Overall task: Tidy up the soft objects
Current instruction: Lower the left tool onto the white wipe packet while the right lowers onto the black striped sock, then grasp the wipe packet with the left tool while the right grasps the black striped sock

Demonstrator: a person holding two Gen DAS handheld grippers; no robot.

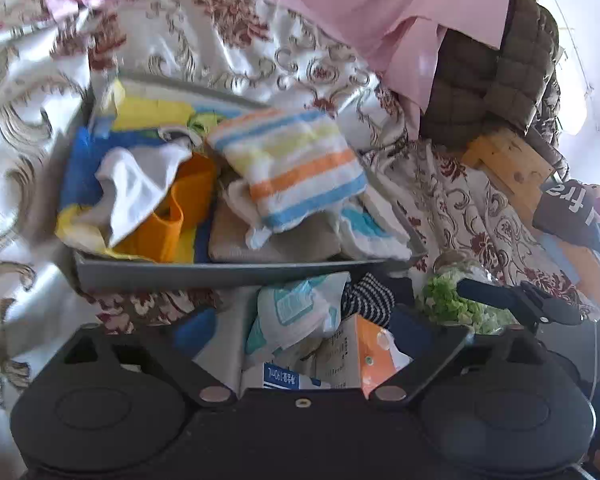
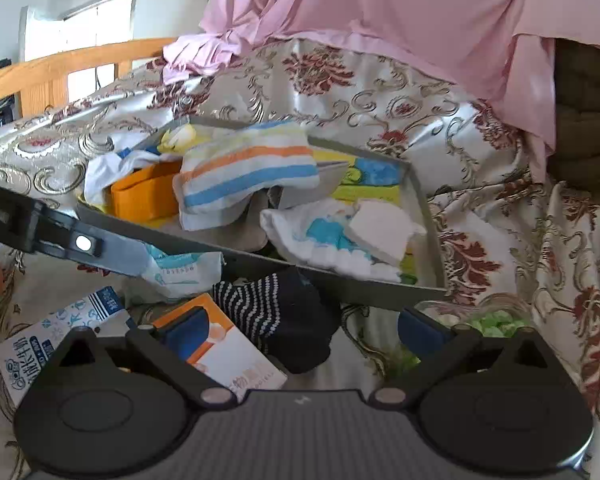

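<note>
We see a folded towel striped in orange, yellow and blue (image 1: 290, 168) lying atop the heap in the grey tray (image 1: 236, 273), while our left gripper (image 1: 300, 328) and right gripper (image 2: 300, 328) stand wide and empty.

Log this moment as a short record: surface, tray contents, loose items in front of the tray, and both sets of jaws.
surface: floral bedspread, pink sheet draped behind
tray: grey tray holding striped towel, white cloth, orange container
loose items in front: striped sock, tissue pack, orange carton, milk carton
left gripper: jaws open, tissue pack and cartons lie between them, nothing gripped
right gripper: jaws open, over the sock
</note>
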